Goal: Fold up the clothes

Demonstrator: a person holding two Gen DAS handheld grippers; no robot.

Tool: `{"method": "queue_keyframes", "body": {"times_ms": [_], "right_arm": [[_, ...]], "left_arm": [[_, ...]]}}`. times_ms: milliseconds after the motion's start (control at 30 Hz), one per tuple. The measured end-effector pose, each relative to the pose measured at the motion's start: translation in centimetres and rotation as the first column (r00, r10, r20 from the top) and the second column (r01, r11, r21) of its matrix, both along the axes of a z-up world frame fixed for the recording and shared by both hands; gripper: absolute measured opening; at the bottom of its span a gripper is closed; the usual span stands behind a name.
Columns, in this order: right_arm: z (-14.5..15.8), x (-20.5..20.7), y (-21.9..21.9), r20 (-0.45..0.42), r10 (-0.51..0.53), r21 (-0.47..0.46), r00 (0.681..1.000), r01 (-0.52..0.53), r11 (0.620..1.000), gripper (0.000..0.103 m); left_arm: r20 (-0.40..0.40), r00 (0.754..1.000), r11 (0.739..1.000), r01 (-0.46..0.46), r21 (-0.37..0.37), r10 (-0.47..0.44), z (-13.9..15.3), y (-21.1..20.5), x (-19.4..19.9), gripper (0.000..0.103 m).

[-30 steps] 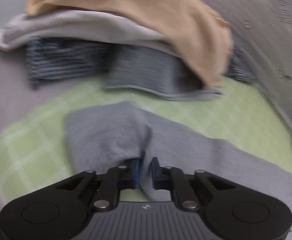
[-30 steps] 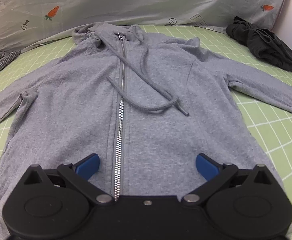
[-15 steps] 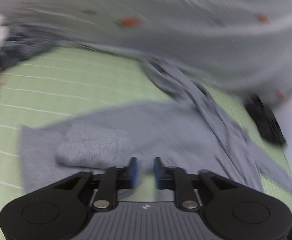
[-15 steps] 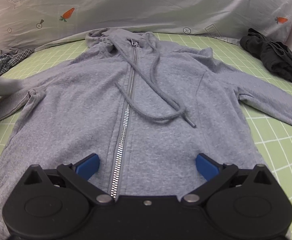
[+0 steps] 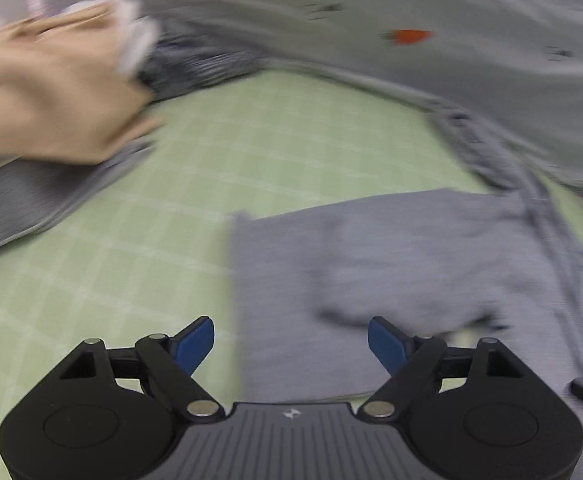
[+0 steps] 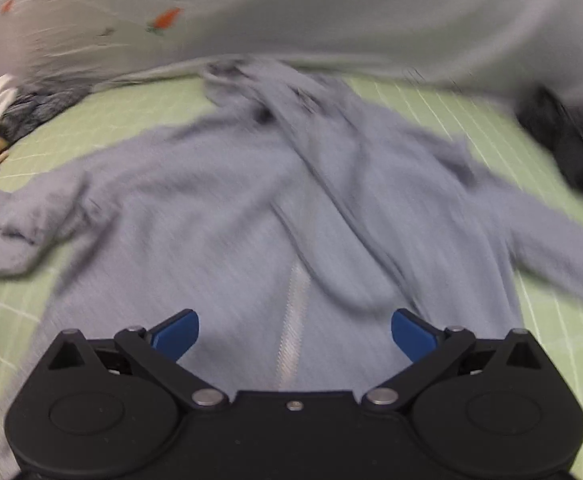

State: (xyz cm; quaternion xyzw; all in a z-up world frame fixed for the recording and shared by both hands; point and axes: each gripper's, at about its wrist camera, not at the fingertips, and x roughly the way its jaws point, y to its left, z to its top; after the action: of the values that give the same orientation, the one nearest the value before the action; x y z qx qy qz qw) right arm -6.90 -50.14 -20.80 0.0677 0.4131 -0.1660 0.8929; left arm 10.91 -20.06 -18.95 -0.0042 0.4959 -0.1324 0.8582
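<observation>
Hoodie (image 6: pixel 227 216) count: one, grey, flat on green grid mat (image 5: pixel 195 168). Left gripper (image 5: pixel 291 340) and right gripper (image 6: pixel 295 330) fingers both spread, holding nothing.

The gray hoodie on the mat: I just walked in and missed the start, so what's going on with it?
A person is folding a gray zip hoodie laid front-up on the green grid mat, using two handheld grippers. Both the left gripper and the right gripper hang over it with jaws wide apart, holding nothing. One sleeve lies folded inward onto the body; the other sleeve is spread out. A pile of other clothes sits aside.
</observation>
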Motion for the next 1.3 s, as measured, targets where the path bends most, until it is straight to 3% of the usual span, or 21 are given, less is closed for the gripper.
{"method": "queue_keyframes", "body": {"times_ms": [233,367,533,600,667,933,1300], "right_arm": [[1.7,8.5,5.3,0.035,0.229,-0.017,0.973,-0.229,0.973,0.103],[0.5,12.1,9.7,0.022,0.358,0.000,0.934,-0.358,0.934,0.103],[-0.2,13.8,14.9,0.016,0.493,-0.022,0.870,-0.493,0.870,0.101],[-0.1,13.8,14.7,0.020,0.486,-0.017,0.874,-0.486,0.874,0.090],[-0.1,13.8,14.3,0.024,0.475,-0.011,0.880,-0.475,0.880,0.067],[0.1,13.9,13.0,0.039,0.428,0.015,0.903,-0.429,0.903,0.022],[2.7,8.3,5.9,0.159,0.196,0.093,0.968,-0.213,0.973,0.017]], "left_arm": [[-0.081,0.991,0.993,-0.105,0.048,0.108,-2.0,3.9,-0.2,0.086],[-0.092,0.987,0.991,-0.129,0.036,0.132,-2.3,5.4,-0.3,0.088],[-0.083,0.990,0.991,-0.111,0.073,0.117,-2.5,6.0,-0.3,0.089],[-0.081,0.991,0.992,-0.098,0.075,0.104,-2.6,6.0,-0.3,0.090],[-0.080,0.993,0.993,-0.085,0.081,0.091,-2.6,5.9,-0.3,0.092],[-0.083,0.994,0.993,-0.069,0.096,0.077,-2.7,5.5,-0.4,0.092],[-0.059,0.997,0.998,-0.053,0.034,0.055,-0.9,1.7,-2.4,0.092]]}}
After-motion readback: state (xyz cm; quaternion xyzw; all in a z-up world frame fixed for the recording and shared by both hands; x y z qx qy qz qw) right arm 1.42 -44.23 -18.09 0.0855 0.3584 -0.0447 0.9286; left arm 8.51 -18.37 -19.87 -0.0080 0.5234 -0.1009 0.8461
